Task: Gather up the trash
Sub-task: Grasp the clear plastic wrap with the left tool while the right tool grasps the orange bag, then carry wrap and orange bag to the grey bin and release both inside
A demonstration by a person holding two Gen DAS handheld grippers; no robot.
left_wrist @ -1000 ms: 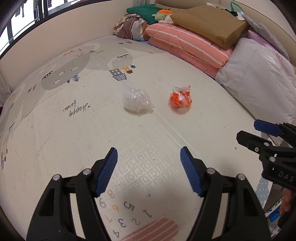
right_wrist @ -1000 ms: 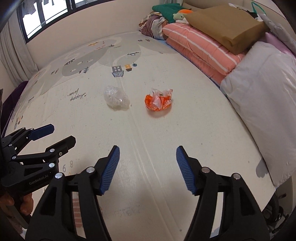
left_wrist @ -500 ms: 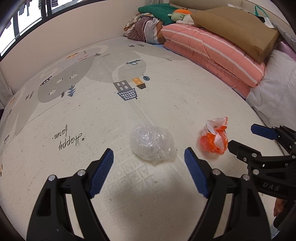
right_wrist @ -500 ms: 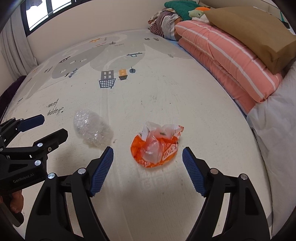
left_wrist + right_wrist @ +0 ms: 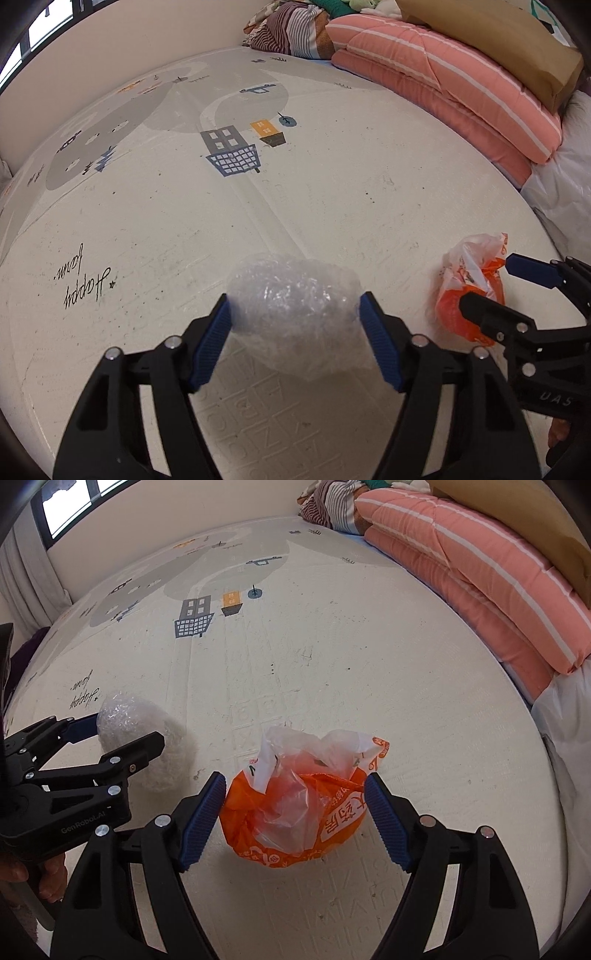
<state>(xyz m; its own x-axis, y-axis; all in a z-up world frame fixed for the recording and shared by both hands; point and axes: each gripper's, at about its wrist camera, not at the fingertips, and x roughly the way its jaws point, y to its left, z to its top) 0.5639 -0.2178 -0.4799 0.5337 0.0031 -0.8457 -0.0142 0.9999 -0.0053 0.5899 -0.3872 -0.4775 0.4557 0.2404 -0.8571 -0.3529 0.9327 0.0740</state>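
Both tools descended; left tool (image 5: 293, 325) closing around bubble-wrap wad (image 5: 293, 314).

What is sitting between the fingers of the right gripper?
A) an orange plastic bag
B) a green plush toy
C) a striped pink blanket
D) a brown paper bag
A: in the right wrist view, the crumpled orange plastic bag lies on the play mat between the blue pads of the right gripper.
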